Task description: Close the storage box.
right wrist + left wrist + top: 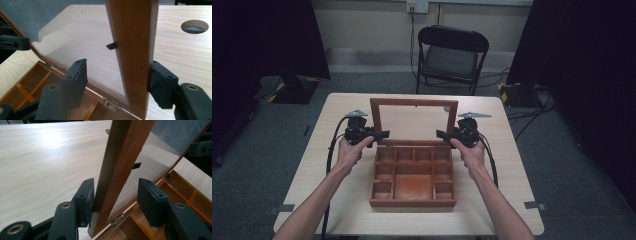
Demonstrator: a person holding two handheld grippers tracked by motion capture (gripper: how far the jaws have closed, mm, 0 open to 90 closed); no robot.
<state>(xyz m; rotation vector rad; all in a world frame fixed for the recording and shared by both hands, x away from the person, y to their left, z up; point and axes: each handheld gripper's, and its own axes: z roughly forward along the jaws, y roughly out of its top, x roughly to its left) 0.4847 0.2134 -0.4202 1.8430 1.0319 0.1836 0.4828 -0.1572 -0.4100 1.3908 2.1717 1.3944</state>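
Upright lid (414, 102) of wooden box (413, 202) is straddled by left gripper (115, 195) and right gripper (117, 80), jaws spread, one pad touching.

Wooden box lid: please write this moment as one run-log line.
lid: raised | left gripper: jaws astride left rail, not clamped | right gripper: jaws astride right rail, not clamped | box: on table

Dim and a bit soft from above, with dark corners; up close, bright glare on the pale table (47, 142), a milky shine on the lid's (132, 50) clear pane, blurry near edges.
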